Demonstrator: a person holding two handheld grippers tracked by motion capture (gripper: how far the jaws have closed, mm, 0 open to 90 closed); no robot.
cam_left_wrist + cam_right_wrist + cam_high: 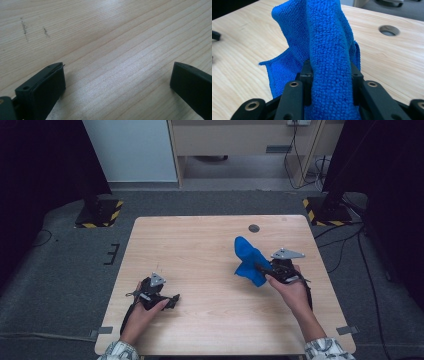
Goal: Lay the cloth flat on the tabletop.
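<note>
Blue cloth [248, 260] is up off the right half of the table [200, 250], bunched into a band running from the near grip toward a far peak. The right gripper [264, 269] is clamped on it, mid-lift by my read. Next, probably carry and spread it flat. The left gripper [172, 300] rests near-left, jaws wide and empty.

My bright blue cloth [248, 260], my black grippers' grey top plates, pale wood-grain table [210, 245], my patterned white sleeves [325, 349].
</note>
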